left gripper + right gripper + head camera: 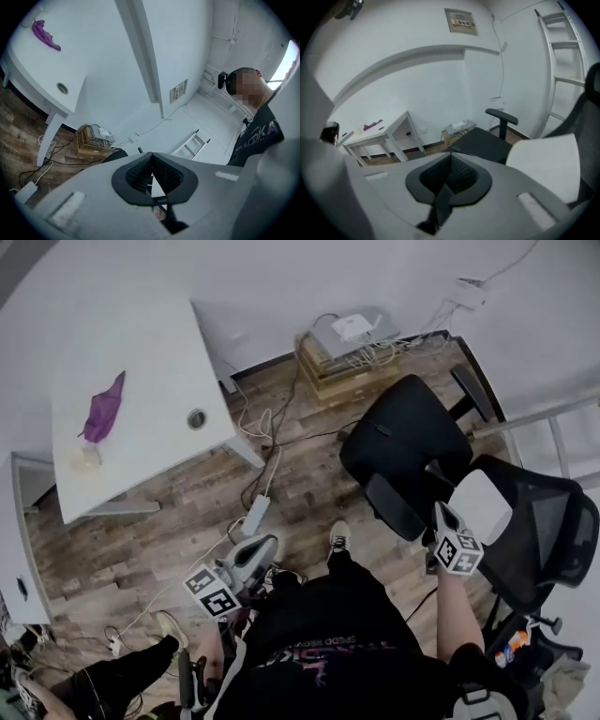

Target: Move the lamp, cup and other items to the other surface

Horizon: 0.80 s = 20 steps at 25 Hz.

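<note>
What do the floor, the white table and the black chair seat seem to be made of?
Floor: wood or wood-look laminate, matte; plank seams and grain show.
White table: likely laminated board; smooth, uniform, faint sheen.
Black chair seat: probably fabric upholstery; dull, no gloss.

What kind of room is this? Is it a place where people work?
It's probably an office or workroom. There is a white desk, a black office chair, and lots of cables trailing over the wooden floor.
</note>
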{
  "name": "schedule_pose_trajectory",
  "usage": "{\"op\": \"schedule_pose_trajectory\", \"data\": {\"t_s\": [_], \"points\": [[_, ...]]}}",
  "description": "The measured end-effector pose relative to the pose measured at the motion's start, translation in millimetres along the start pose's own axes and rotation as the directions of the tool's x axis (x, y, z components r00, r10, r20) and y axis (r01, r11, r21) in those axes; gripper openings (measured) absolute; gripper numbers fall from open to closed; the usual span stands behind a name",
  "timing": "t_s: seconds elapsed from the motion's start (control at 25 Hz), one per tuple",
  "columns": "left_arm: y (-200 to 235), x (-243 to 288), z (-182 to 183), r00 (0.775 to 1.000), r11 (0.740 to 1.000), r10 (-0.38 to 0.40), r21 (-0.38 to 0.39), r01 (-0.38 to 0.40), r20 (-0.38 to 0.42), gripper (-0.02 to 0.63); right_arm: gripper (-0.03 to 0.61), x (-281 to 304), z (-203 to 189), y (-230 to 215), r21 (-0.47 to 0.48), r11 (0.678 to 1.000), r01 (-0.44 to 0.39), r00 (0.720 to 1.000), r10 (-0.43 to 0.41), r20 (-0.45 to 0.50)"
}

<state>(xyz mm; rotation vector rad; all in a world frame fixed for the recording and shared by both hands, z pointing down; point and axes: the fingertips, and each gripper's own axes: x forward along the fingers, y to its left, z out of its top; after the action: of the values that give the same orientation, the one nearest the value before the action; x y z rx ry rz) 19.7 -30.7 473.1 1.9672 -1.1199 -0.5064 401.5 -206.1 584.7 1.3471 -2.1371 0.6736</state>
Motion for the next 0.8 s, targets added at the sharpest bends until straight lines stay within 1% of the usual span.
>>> {"op": "schedule_pose_trajectory", "data": {"t_s": [0.08, 0.12, 0.16, 0.2, 0.24, 0.28, 0.32, 0.36, 0.4, 0.44, 0.48, 0.56, 0.6, 0.64, 0.68, 0.76, 0.8], "points": [[0.3, -4.7, 8.6, 1.000, 1.000, -0.005, 0.008, 0.004, 0.019, -0.005, 0.003, -1.5, 44.6, 47.1, -0.071, 0.993, -0.092, 0.994, 0.096, 0.049], [1.5, -10.4, 15.0, 1.000, 1.000, -0.003, 0.012, 0.002, 0.031, -0.005, 0.003, -1.2, 65.9, 76.8, -0.113, 0.983, -0.146, 0.986, 0.154, 0.062], [2.9, -17.8, 21.5, 0.999, 1.000, 0.002, 0.016, -0.002, 0.043, -0.005, 0.003, -2.1, 85.0, 109.2, -0.162, 0.965, -0.206, 0.973, 0.219, 0.070], [4.2, -26.2, 27.4, 0.998, 1.000, 0.007, 0.019, -0.008, 0.054, -0.005, 0.003, -4.8, 101.5, 143.3, -0.217, 0.939, -0.268, 0.954, 0.290, 0.071], [5.1, -35.0, 32.6, 0.998, 1.000, 0.013, 0.020, -0.014, 0.066, -0.005, 0.003, -9.2, 115.0, 177.8, -0.275, 0.903, -0.331, 0.930, 0.362, 0.067], [5.7, -43.6, 37.2, 0.997, 1.000, 0.019, 0.020, -0.020, 0.078, -0.005, 0.003, -14.4, 124.9, 212.0, -0.333, 0.857, -0.392, 0.899, 0.433, 0.056], [6.1, -51.8, 41.0, 0.996, 0.999, 0.024, 0.019, -0.026, 0.090, -0.005, 0.003, -20.1, 130.8, 245.4, -0.388, 0.803, -0.452, 0.864, 0.503, 0.035], [6.2, -59.6, 43.7, 0.994, 0.999, 0.029, 0.019, -0.031, 0.101, -0.005, 0.003, -26.2, 131.9, 277.8, -0.433, 0.741, -0.512, 0.822, 0.570, 0.004], [5.9, -67.2, 45.1, 0.993, 0.999, 0.033, 0.020, -0.035, 0.109, -0.005, 0.003, -32.9, 128.2, 308.8, -0.466, 0.674, -0.573, 0.773, 0.633, -0.035], [5.1, -74.4, 45.4, 0.993, 0.999, 0.034, 0.021, -0.037, 0.114, -0.005, 0.003, -40.4, 120.3, 338.8, -0.485, 0.602, -0.635, 0.717, 0.693, -0.079], [3.5, -81.4, 45.0, 0.993, 0.999, 0.033, 0.025, -0.036, 0.116, -0.005, 0.003, -49.0, 109.0, 367.7, -0.489, 0.525, -0.697, 0.651, 0.749, -0.123], [-2.2, -94.9, 43.4, 0.993, 0.999, 0.024, 0.040, -0.029, 0.117, -0.005, 0.003, -67.9, 80.5, 422.2, -0.469, 0.366, -0.804, 0.501, 0.842, -0.200], [-5.4, -101.8, 43.4, 0.993, 0.998, 0.020, 0.049, -0.026, 0.120, -0.005, 0.005, -77.3, 65.8, 447.4, -0.454, 0.292, -0.842, 0.428, 0.874, -0.231], [-8.2, -108.9, 44.2, 0.992, 0.998, 0.018, 0.056, -0.025, 0.125, -0.005, 0.003, -86.4, 51.8, 471.1, -0.434, 0.228, -0.872, 0.363, 0.895, -0.259], [-10.7, -115.8, 45.5, 0.991, 0.998, 0.016, 0.061, -0.025, 0.133, -0.005, 0.005, -95.3, 38.6, 493.0, -0.407, 0.172, -0.897, 0.305, 0.907, -0.289], [-14.9, -129.6, 48.3, 0.988, 0.998, 0.013, 0.060, -0.023, 0.154, -0.005, 0.005, -111.2, 16.8, 530.6, -0.343, 0.073, -0.936, 0.200, 0.914, -0.352], [-16.4, -136.6, 49.8, 0.986, 0.998, 0.012, 0.057, -0.022, 0.168, -0.005, 0.005, -117.1, 9.4, 545.3, -0.315, 0.027, -0.949, 0.154, 0.909, -0.386]]}}
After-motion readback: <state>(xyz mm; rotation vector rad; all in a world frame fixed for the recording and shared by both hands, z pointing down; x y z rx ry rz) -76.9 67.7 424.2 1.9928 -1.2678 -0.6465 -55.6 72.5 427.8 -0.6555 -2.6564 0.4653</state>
